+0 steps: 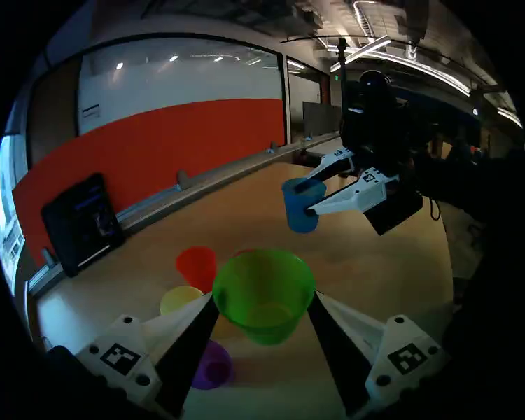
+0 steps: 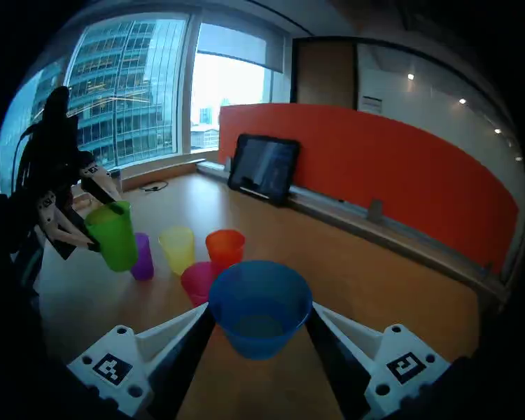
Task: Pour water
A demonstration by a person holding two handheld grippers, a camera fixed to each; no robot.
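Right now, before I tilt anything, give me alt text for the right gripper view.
The right tool grips an upright blue cup over a wooden table. Beyond it stand a pink cup, orange cup, yellow cup and purple cup; at far left the left tool holds a green cup. A tablet stands behind.

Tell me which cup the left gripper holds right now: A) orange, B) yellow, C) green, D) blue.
C: in the left gripper view the green cup is clamped between the fingers of the left gripper, lifted above the cups on the table, while the blue cup is in the right gripper.
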